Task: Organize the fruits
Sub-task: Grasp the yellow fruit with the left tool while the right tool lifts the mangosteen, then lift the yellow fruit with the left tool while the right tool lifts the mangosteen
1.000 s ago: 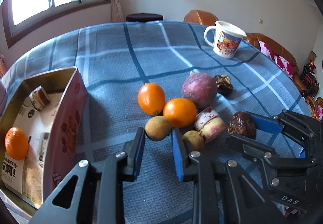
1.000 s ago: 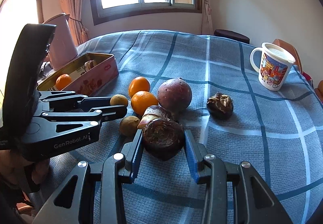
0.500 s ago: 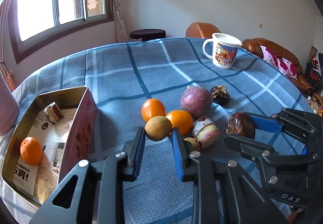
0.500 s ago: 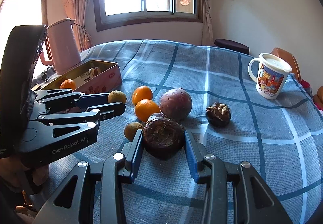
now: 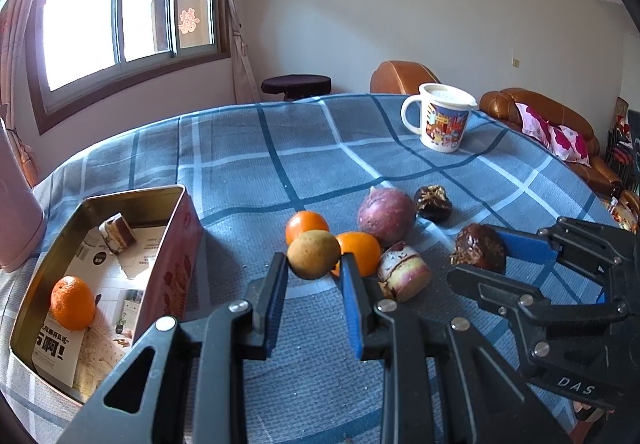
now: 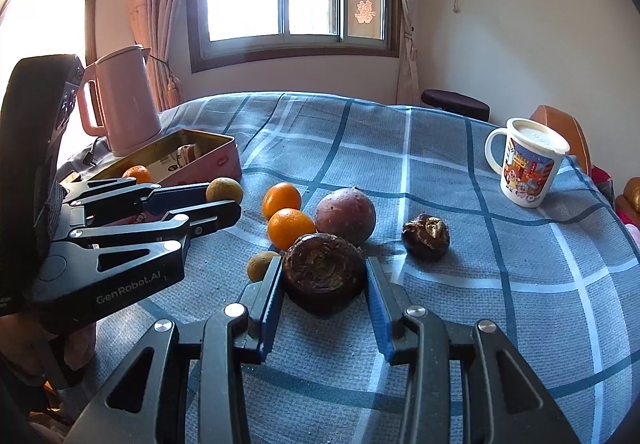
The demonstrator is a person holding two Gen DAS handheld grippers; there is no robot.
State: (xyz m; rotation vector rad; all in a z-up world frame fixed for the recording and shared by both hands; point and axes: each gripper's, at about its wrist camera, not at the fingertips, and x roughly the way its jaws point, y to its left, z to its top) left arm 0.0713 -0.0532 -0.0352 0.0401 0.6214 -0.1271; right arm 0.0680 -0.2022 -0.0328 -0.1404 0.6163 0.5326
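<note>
My left gripper (image 5: 314,264) is shut on a small brown-green round fruit (image 5: 313,254) and holds it above the tablecloth; it also shows in the right wrist view (image 6: 225,190). My right gripper (image 6: 323,276) is shut on a dark brown wrinkled fruit (image 6: 322,274), seen from the left wrist view (image 5: 478,249). On the cloth lie two oranges (image 5: 306,225) (image 5: 360,250), a purple round fruit (image 5: 386,211), a second dark fruit (image 5: 433,197), a cut pink piece (image 5: 404,271) and a small brown fruit (image 6: 260,264). A tin box (image 5: 176,232) at left holds an orange (image 5: 72,302).
A white cartoon mug (image 5: 442,118) stands at the far right of the blue checked table (image 5: 248,160). A pink kettle (image 6: 120,100) stands behind the tin. A cake-like piece (image 5: 118,232) lies in the tin. Chairs and a sofa stand beyond the table.
Both grippers have risen with their fruits. The left gripper lifted the brown-green fruit off the cloth, away from the pile.
</note>
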